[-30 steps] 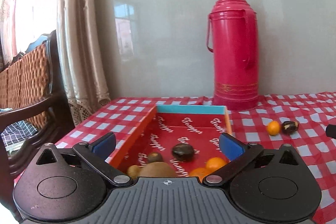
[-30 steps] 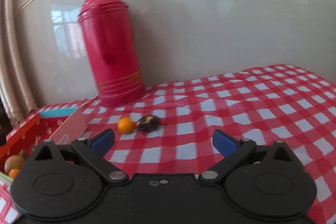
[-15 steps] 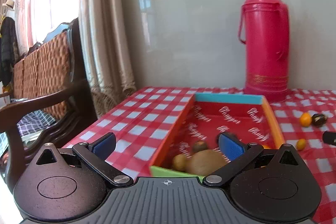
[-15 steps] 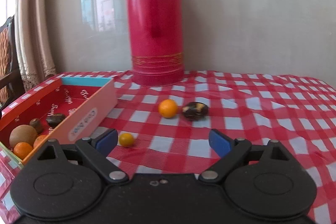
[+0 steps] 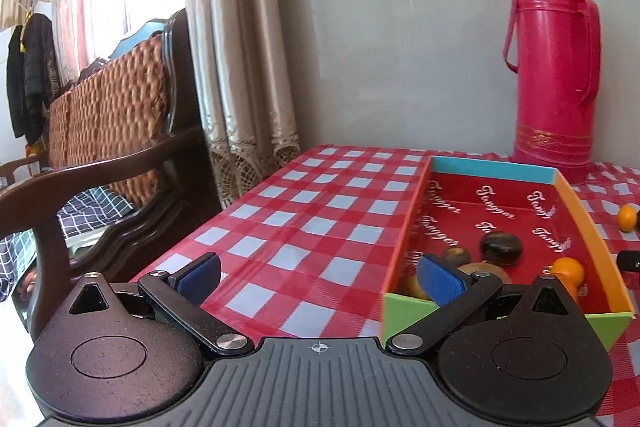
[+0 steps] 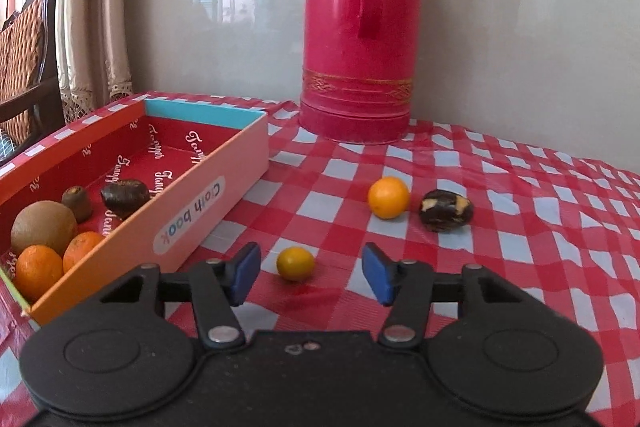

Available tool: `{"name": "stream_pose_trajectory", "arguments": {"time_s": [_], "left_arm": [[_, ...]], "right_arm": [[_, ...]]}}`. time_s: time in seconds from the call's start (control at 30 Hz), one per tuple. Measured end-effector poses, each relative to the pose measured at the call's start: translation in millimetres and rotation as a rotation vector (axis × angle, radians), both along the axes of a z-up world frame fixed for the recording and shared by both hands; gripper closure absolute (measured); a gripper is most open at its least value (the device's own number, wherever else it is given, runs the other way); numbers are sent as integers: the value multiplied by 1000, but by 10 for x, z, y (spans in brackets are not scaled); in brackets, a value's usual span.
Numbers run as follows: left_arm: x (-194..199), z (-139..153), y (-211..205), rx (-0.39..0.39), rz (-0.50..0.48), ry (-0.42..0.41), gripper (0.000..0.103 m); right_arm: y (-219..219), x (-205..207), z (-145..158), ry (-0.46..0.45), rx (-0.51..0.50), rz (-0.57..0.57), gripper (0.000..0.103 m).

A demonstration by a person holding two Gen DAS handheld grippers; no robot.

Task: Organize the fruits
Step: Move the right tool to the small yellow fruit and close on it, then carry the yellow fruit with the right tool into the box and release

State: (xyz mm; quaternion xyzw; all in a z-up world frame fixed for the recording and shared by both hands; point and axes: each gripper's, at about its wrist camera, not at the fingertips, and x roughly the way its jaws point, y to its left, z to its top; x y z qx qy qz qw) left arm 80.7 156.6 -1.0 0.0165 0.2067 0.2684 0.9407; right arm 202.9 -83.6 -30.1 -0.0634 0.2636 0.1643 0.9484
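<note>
A small yellow-orange fruit (image 6: 296, 263) lies on the checked cloth between the fingers of my right gripper (image 6: 311, 277). The jaws are closing, and neither pad touches the fruit. Farther back lie an orange (image 6: 389, 197) and a dark, mottled fruit (image 6: 446, 209). The open cardboard box (image 6: 208, 215) on the left holds a kiwi (image 6: 43, 227), two oranges (image 6: 38, 271), a small brown fruit (image 6: 78, 203) and a dark fruit (image 6: 125, 193). My left gripper (image 5: 320, 279) is open and holds nothing. It is low over the cloth beside the box's (image 5: 404, 239) near left corner.
A tall red thermos (image 6: 360, 27) stands against the wall behind the box, also visible as the thermos (image 5: 554, 67) in the left wrist view. A dark wooden chair with a woven back (image 5: 108, 131) and curtains (image 5: 240, 47) stand past the table's left edge.
My right gripper has come in low around the small yellow-orange fruit, and its jaws have narrowed. My left gripper has slid left, from over the box to the cloth beside it.
</note>
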Motion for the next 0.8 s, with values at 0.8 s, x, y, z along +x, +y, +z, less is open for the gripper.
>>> {"name": "stream_pose_trajectory", "arguments": {"time_s": [0.8], "left_arm": [[-123,0,125,-13,18,-8,0]], "right_arm": [[148,-91,235,-4,-15,30,89]]}}
